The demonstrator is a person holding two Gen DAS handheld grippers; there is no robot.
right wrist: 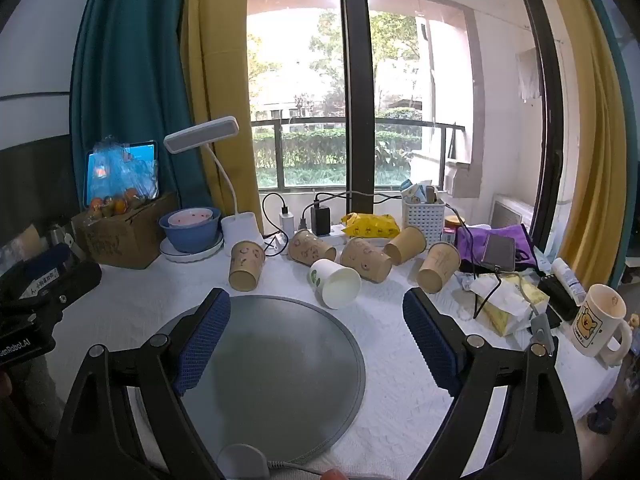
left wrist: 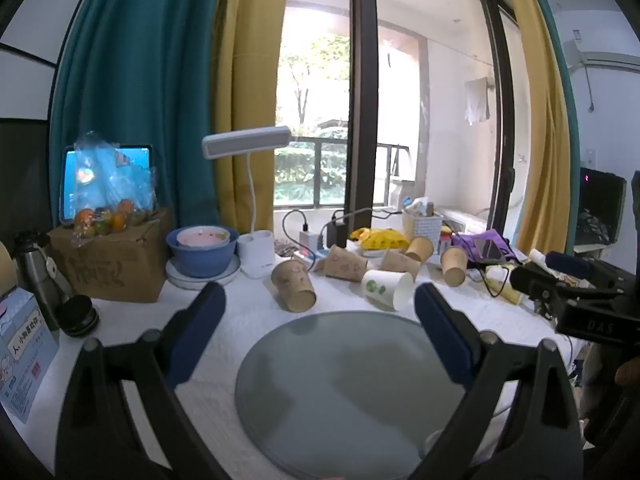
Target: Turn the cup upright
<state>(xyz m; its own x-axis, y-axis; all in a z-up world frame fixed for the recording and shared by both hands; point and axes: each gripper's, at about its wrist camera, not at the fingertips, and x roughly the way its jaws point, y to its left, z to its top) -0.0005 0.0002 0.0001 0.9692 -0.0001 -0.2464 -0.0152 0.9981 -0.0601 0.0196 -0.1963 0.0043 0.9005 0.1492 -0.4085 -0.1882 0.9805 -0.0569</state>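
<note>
Several paper cups lie on their sides on the white table beyond a round grey mat [left wrist: 352, 392] [right wrist: 276, 372]. A white cup with green print [left wrist: 388, 288] [right wrist: 334, 282] lies nearest, mouth toward me. Brown cups lie around it: one at the left [left wrist: 294, 286] [right wrist: 246, 266], others behind [left wrist: 344, 264] [right wrist: 366, 260] and at the right [left wrist: 454, 266] [right wrist: 438, 268]. My left gripper [left wrist: 320, 300] is open and empty above the mat. My right gripper [right wrist: 316, 308] is open and empty, short of the white cup.
A blue bowl on a plate [right wrist: 190, 228], a desk lamp [right wrist: 240, 236], a cardboard box with fruit [right wrist: 120, 236], chargers [right wrist: 320, 220], a white basket [right wrist: 424, 212], a tissue pack [right wrist: 508, 304] and a mug [right wrist: 596, 320] crowd the back and right of the table.
</note>
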